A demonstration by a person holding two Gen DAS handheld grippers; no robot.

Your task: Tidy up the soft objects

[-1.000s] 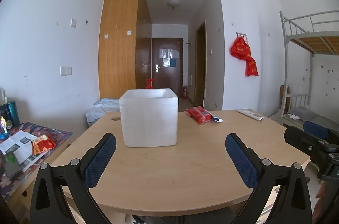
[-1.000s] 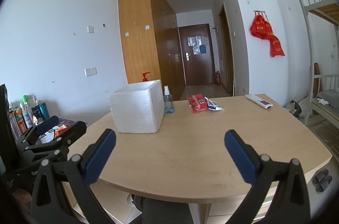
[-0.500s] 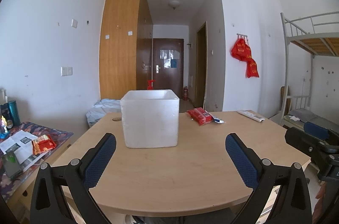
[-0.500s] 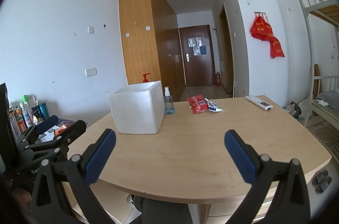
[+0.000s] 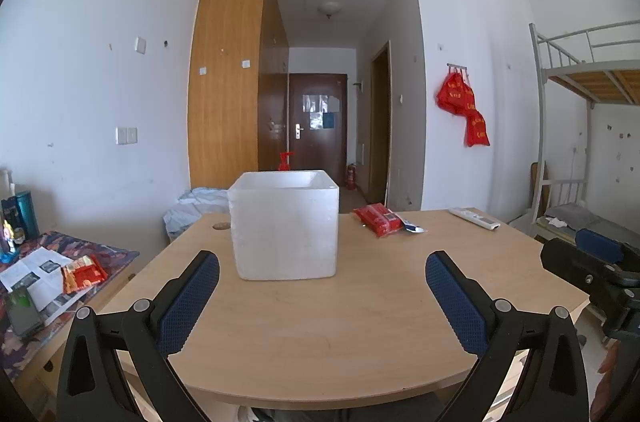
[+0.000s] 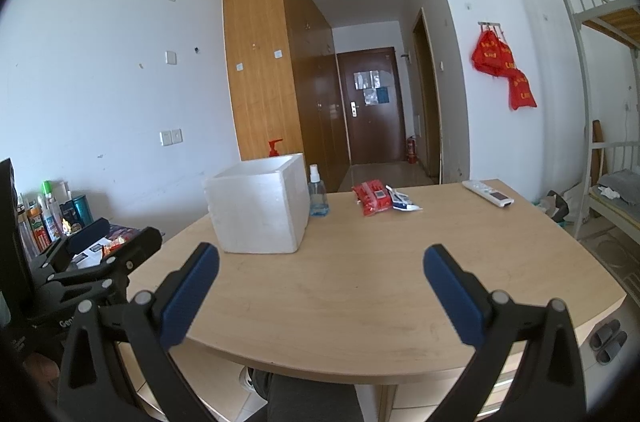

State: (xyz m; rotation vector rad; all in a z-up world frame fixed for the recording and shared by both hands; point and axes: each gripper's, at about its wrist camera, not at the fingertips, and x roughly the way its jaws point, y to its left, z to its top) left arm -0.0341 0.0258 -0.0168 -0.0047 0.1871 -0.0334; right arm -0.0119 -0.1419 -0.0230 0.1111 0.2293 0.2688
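Note:
A white foam box [image 5: 285, 225] [image 6: 258, 207] stands open-topped on the wooden table [image 5: 360, 322] [image 6: 380, 282]. A red soft packet [image 5: 377, 219] [image 6: 371, 199] lies at the table's far side, with a small blue-and-white packet [image 5: 412, 227] [image 6: 402, 204] touching its right end. My left gripper [image 5: 322, 286] hangs open over the near table edge, facing the box, nothing between its fingers. My right gripper [image 6: 321, 282] is open too, empty, over the near edge, well short of the packets.
A spray bottle [image 6: 318, 196] stands right of the box and a remote control [image 5: 474, 217] [image 6: 488, 193] lies at the far right. A side desk [image 5: 52, 262] on the left holds papers, a red snack bag and bottles. A bunk bed [image 5: 580, 142] stands right.
Both views have shifted very slightly; the box and packets sit a little lower in frame. Both grippers stay open and empty.

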